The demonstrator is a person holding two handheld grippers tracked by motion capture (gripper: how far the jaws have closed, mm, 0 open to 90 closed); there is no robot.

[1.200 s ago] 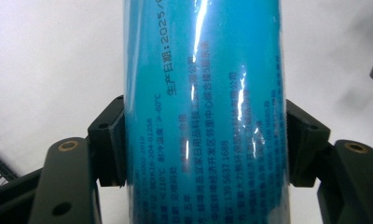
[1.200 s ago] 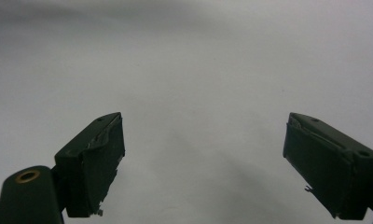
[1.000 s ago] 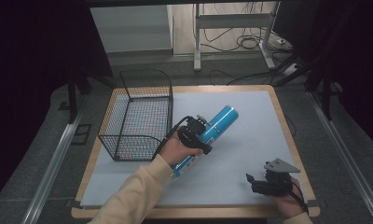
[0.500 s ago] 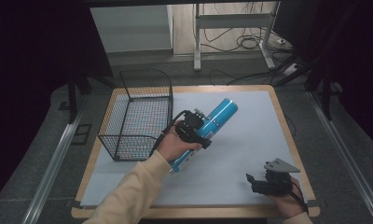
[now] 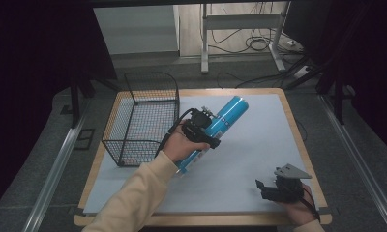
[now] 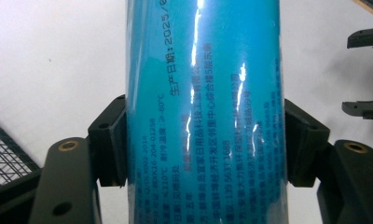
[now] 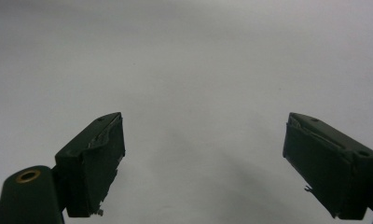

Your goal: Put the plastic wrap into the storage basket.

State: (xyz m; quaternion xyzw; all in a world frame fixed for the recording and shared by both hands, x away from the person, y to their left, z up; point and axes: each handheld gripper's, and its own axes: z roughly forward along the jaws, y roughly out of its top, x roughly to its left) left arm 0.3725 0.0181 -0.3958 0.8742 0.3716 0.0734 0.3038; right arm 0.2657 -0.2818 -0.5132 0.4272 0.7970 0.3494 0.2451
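A long blue cylinder (image 5: 225,118) with printed text is lifted off the white table top, tilted up toward the far right. My left gripper (image 5: 204,130) is shut on the blue cylinder around its middle. In the left gripper view the blue cylinder (image 6: 205,116) stands between both black pads (image 6: 111,140), which press its sides. My right gripper (image 5: 265,187) rests near the table's front right corner, open. Its own view shows the right gripper (image 7: 203,163) with jaws wide apart over bare white surface, nothing between them.
A black wire basket (image 5: 143,116) stands on the left part of the table (image 5: 259,145), just left of the held cylinder. The table's wooden edge (image 5: 298,130) runs along the right. Cables and a stand's legs (image 5: 240,43) lie on the floor beyond.
My left gripper has lifted the blue cylinder higher and slightly farther from the front edge. The right gripper has stayed where it was.
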